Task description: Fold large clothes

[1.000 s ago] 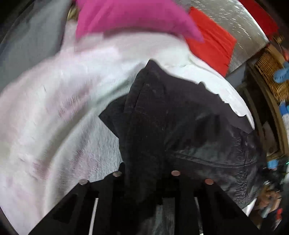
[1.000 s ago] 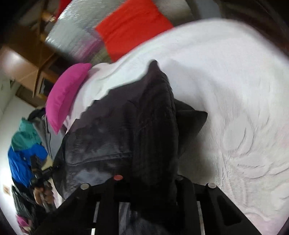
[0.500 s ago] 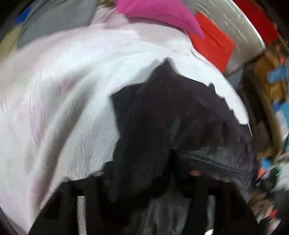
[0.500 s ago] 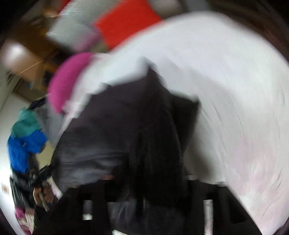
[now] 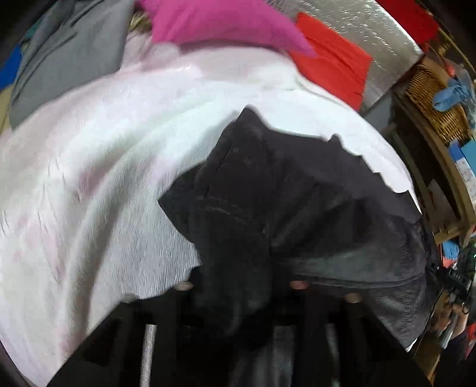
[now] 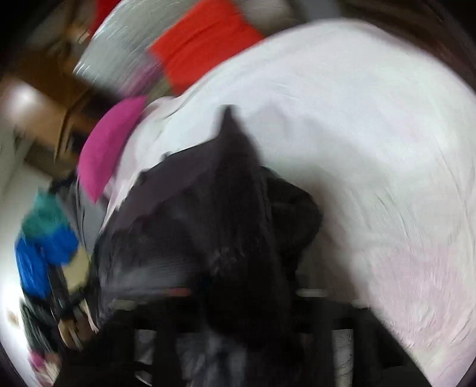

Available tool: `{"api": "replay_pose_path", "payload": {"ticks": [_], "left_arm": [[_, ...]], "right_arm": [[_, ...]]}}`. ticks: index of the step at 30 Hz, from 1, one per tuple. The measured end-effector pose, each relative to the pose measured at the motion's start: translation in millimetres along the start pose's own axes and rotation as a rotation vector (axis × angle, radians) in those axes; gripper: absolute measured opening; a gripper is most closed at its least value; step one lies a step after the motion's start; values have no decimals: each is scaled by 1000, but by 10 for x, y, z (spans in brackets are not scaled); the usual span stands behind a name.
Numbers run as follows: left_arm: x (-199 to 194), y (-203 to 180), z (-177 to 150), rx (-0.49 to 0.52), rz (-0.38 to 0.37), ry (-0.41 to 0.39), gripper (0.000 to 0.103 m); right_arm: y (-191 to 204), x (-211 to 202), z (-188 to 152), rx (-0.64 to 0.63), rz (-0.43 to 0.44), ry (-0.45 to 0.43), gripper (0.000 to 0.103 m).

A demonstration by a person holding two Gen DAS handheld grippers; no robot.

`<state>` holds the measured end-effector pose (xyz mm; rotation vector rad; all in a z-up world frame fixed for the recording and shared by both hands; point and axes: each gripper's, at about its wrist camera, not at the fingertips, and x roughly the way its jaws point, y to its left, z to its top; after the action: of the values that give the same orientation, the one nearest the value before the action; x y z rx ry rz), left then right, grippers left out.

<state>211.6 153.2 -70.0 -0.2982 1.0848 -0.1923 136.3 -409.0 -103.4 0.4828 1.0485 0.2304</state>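
Though blurry, both grippers prob. pinch black garment (image 5: 267, 202).

Counted across both views: 1 black fabric garment (image 5: 267, 208) (image 6: 214, 226), 1 white textured bedspread (image 5: 104, 178) (image 6: 357, 134), 1 magenta pillow (image 5: 220, 20) (image 6: 110, 148), 1 red-orange folded cloth (image 5: 333, 68) (image 6: 205, 41), 1 silver quilted sheet (image 5: 374, 32) (image 6: 119, 59), 1 grey cloth (image 5: 65, 59), 1 brown woven wicker basket (image 5: 431, 98), and 2 black two-finger grippers, the left gripper (image 5: 241, 287) and the right gripper (image 6: 247, 293).
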Motion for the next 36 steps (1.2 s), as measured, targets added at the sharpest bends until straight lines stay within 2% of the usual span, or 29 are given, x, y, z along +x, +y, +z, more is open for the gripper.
{"api": "replay_pose_path", "payload": {"ticks": [4,8,10,13,14,15,16,17,18,20,24,27,30,32,33,34,35,36], "left_arm": [[-337,-233,199,68,19,-112,18],[-689,-396,276,102,10,-239,17],[-713,-342,220,91,9,-248,17],[-423,-190,182,46,-13,-164,22],[-236,-130,117,27,4,-118,33],[-7,-63,38,19,60,-48,56],[105,-8,-27,14,94,-14,67],[120,88,-63,-14,94,-33,75],[68,147,-57,-40,71,-38,75],[-101,204,-2,-69,58,-37,74],[-536,202,213,-30,103,-184,74],[-388,75,423,-1,65,-141,74],[-143,-149,512,100,77,-101,74],[93,-242,573,140,112,-35,74],[198,-239,618,139,123,-12,69],[256,-249,635,137,130,-1,32],[316,-250,625,139,119,22,17],[318,-236,639,135,105,18,15]], "right_arm": [[573,-427,248,-197,-50,-92,15],[806,-741,404,-270,-71,-187,14],[661,-700,399,-228,-72,-190,14],[337,-273,280,-145,-103,-116,15],[191,-136,213,-105,-113,-76,17],[14,39,141,-54,-138,-27,30],[-103,139,82,-20,-155,-7,53],[-174,160,38,4,-153,-17,64],[-222,113,10,28,-140,-40,69],[-203,-47,38,22,-138,-74,69],[-103,-370,279,-12,-170,-175,72],[49,-225,511,-62,-153,-155,75],[62,111,662,-117,-210,-90,75],[21,301,755,-116,-227,-57,71],[-40,322,763,-107,-208,-44,30],[-45,354,800,-106,-195,-16,11],[-5,286,784,-146,-214,-31,11],[87,227,774,-188,-229,-50,9]]}}
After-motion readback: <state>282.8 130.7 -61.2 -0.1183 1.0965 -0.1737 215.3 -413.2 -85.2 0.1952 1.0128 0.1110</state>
